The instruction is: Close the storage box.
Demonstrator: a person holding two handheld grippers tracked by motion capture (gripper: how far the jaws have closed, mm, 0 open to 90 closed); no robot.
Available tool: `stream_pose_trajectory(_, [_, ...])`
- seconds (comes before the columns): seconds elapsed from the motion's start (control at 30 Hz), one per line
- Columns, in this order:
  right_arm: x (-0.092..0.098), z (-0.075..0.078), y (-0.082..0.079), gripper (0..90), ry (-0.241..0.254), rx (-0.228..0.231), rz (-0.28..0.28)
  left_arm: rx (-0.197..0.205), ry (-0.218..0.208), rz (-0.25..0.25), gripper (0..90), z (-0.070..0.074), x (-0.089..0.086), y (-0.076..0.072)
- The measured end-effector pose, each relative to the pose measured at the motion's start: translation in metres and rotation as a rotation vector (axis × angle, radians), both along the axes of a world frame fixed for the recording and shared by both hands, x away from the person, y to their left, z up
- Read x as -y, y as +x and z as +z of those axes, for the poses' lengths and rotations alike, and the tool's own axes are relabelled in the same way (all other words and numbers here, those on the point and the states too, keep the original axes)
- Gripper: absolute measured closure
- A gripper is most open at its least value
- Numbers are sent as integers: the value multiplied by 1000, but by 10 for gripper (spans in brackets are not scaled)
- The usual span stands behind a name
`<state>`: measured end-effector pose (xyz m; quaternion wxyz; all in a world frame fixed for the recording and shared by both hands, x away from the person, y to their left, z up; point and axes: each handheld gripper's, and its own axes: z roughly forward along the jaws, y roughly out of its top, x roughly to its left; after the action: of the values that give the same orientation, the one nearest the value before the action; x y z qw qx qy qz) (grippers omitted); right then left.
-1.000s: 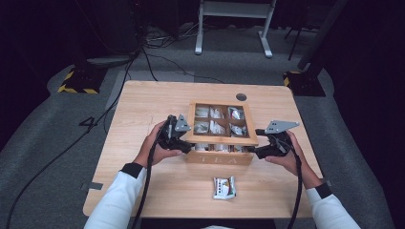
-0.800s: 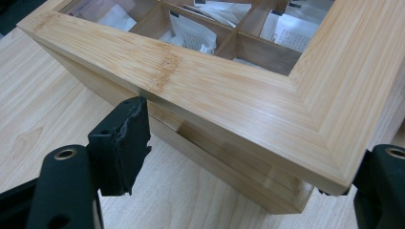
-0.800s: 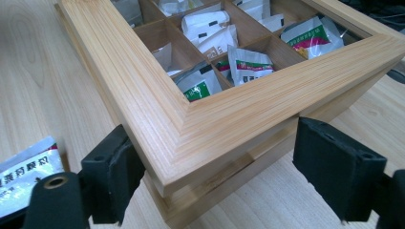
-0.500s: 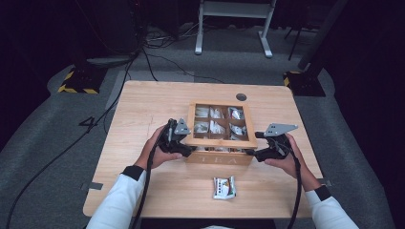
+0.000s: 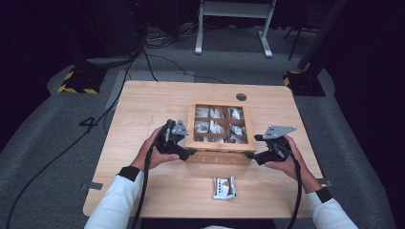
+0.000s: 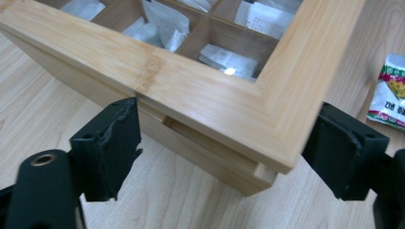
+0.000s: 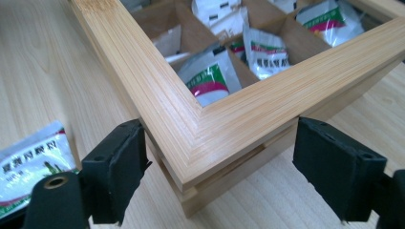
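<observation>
A bamboo tea box point(image 5: 219, 158) with a framed lid stands mid-table, several sachets showing in its compartments. My left gripper point(image 5: 188, 153) straddles the near left corner of the lid point(image 6: 210, 95). Its jaws have just been opening and are open, and a gap shows beside the right pad point(image 6: 339, 152). My right gripper point(image 5: 250, 155) straddles the near right corner point(image 7: 210, 133). It is open, with its pads point(image 7: 119, 162) close beside the lid's edges. A loose tea sachet point(image 5: 224, 187) lies in front of the box, between the two hands.
The light wooden table point(image 5: 143, 105) has a round cable hole point(image 5: 241, 97) behind the box. Cables trail back from both grippers along the forearms. Dark floor, a stand's white legs point(image 5: 234, 28) and cables lie beyond the far edge.
Hands, grippers and box stay where they were; no shift shows in the high view.
</observation>
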<state>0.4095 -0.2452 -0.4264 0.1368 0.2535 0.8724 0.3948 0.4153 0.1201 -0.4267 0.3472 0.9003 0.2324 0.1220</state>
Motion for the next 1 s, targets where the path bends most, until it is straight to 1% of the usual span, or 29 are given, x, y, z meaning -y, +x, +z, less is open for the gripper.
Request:
stream_pose_trajectory(0.07, [-1, -3, -1, 191, -21, -2, -1, 8, 19, -3, 166, -2, 1, -2])
stream_pose_trajectory(0.17, [-3, -7, -2, 186, -36, -7, 1, -1, 22, -5, 168, -5, 2, -3])
stream_pose_trajectory(0.23, [0, -6, -3, 207, -8, -10, 2, 1, 39, -9, 171, -7, 2, -4])
stream_pose_trajectory(0.27, [1, -4, -4, 233, 6, -4, 6, 1, 36, -7, 173, -8, 2, -5])
stream_pose_trajectory(0.3, [2, -2, -5, 237, 10, 7, 1, -4, 26, -8, 175, -7, 1, -5])
stream_pose_trajectory(0.37, [4, 0, -5, 241, 12, 13, -4, -3, -3, 1, 176, -7, 0, -6])
stream_pose_trajectory(0.47, [4, -2, -5, 254, 21, 8, 0, 0, -2, 2, 182, -5, -2, -7])
stream_pose_trajectory(0.53, [4, -3, -5, 261, 20, 1, 8, 11, -8, 5, 186, -5, -4, -8])
stream_pose_trajectory(0.6, [3, -3, -5, 275, 17, 3, 11, 16, -37, 11, 193, -3, -6, -10])
stream_pose_trajectory(0.67, [2, -2, -6, 289, 25, 7, 10, 24, -74, 16, 227, 0, -7, -11])
stream_pose_trajectory(0.73, [1, -2, -7, 290, 23, 16, 8, 32, -77, 14, 233, 2, -6, -13])
stream_pose_trajectory(0.8, [0, -2, -7, 290, 22, 20, 7, 40, -69, 4, 233, 3, -3, -13])
stream_pose_trajectory(0.87, [0, -1, -7, 291, 24, 19, 7, 46, -62, 8, 233, 3, -1, -14])
stream_pose_trajectory(1.0, [0, -1, -8, 282, 15, 33, 7, 59, -54, 16, 231, 4, 1, -14])
